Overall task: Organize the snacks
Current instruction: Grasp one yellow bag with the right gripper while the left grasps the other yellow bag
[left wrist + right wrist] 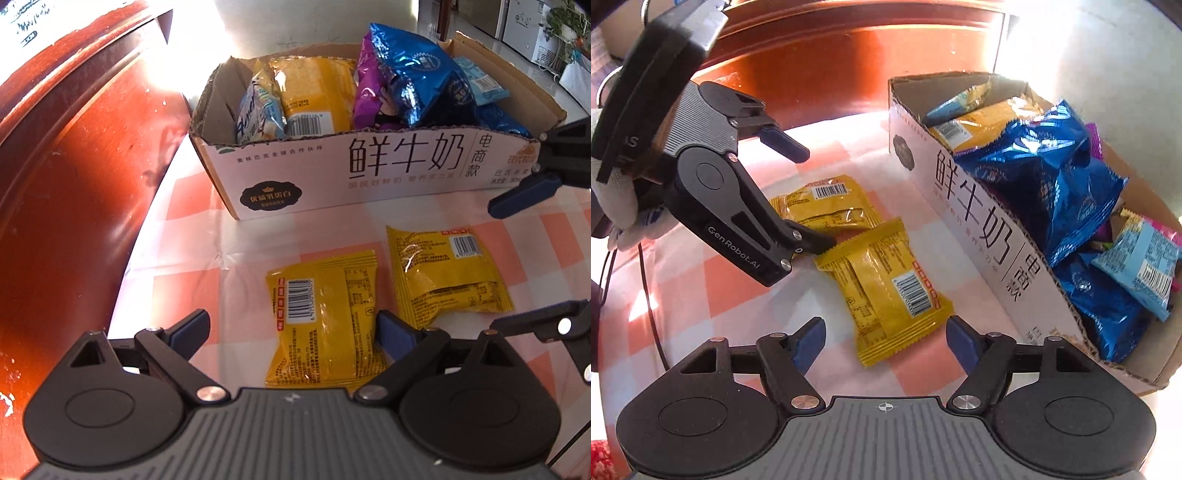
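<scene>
Left wrist view: right gripper (pixel 532 258) cut by the frame edge, 1 finger tip unseen. Near yellow packet (pixel 321 325), bottom edge hidden behind the gripper body. Cardboard box (pixel 332 177): lower snack layers buried. Small print on packets unreadable.

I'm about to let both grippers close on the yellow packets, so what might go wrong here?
1. The two yellow packets touch or overlap, so lifting one may drag the other.
2. The left gripper and right gripper sit close together and may collide.
3. The carton is heaped with blue bags; additions may slide out.
</scene>
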A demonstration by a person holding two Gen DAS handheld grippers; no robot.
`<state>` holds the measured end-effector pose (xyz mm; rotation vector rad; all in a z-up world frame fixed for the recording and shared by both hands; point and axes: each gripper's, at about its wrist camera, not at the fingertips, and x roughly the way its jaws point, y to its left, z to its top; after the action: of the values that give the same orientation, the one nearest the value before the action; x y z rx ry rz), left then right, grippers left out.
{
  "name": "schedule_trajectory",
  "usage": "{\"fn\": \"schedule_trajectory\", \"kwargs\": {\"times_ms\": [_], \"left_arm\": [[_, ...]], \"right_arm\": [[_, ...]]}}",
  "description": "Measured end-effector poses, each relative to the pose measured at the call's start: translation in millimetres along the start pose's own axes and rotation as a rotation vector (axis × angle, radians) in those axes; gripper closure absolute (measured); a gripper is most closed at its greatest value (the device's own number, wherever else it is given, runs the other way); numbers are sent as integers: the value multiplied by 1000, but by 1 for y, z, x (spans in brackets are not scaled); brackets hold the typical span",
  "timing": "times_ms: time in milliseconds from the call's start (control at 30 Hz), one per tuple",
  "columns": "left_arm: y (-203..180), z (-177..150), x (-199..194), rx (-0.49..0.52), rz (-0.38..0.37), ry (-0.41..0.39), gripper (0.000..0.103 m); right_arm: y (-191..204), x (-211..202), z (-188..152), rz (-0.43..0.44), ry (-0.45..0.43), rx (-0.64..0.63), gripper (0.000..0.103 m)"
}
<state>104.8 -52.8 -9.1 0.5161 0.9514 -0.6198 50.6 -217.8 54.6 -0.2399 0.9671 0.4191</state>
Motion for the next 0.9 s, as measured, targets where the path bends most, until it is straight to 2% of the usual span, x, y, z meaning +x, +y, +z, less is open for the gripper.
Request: {"fn": "schedule_trajectory", "kwargs": {"times_ms": [67,167,333,433,467,533,600,633,667,700,767,900], "left_arm": [[1,-2,-1,23,10,0,7],[2,-3,-2,21,-10,-18,8],[-5,-2,-1,63,-22,-54,8],[-6,-2,1,39,-39,-60,8],[-5,-1,2,26,-49,-58,9],[-2,-1,3,-10,-98,-54,20],[2,0,3,-51,-148,-51,37],[1,0,3,-48,-145,-53,39],[-2,-1,1,-38,-151,-54,46],[-2,-1,1,-38,-153,-52,49],[-6,0,0,-38,-141,-49,50],[-9,-2,-3,-28,-118,-48,52]], "right_arm": [[0,-2,5,-25,-13,-20,23],[0,3,9,-3,-39,-30,19],[3,20,10,-2,-4,-59,19],[0,29,9,-3,-10,-20,19],[-1,31,8,-3,-8,-15,19],[-4,32,7,7,-5,16,20],[-6,31,5,29,-2,48,23],[-6,31,4,34,-6,51,25],[-5,30,4,34,-9,54,30],[-5,28,4,34,-12,57,41],[-3,25,4,37,-8,74,52],[2,20,0,21,-11,75,56]]}}
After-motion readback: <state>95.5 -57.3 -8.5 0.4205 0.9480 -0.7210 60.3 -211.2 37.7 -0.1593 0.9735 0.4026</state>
